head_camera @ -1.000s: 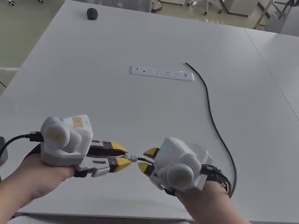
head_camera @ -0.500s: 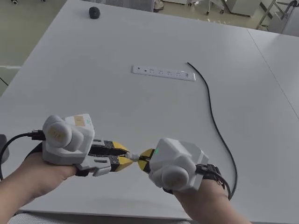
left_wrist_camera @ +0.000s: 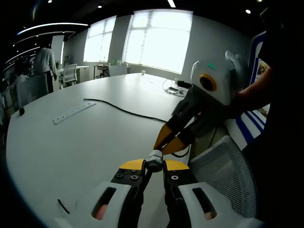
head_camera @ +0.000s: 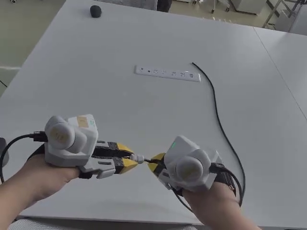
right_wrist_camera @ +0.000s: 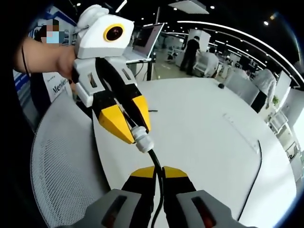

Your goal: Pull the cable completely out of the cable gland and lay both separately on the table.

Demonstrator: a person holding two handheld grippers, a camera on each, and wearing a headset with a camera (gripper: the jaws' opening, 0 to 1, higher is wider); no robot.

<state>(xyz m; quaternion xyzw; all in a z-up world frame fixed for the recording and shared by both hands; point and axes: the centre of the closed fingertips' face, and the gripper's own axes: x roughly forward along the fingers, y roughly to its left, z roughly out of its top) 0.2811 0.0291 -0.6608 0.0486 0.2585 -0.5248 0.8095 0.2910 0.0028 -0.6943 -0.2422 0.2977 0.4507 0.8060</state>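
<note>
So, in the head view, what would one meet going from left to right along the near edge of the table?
Left gripper → white cable gland between its jaws → right gripper, shut on the cable → loose black cord.

Open office, white tables [head_camera: 120,110], chairs [left_wrist_camera: 69,74], windows [left_wrist_camera: 156,40]

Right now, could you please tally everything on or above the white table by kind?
Grippers: 2, left gripper and right gripper
Cable gland: 1
Black cables: 2, held cable and power cord
Power strip: 1
Small dark object: 1
Total: 7
</note>
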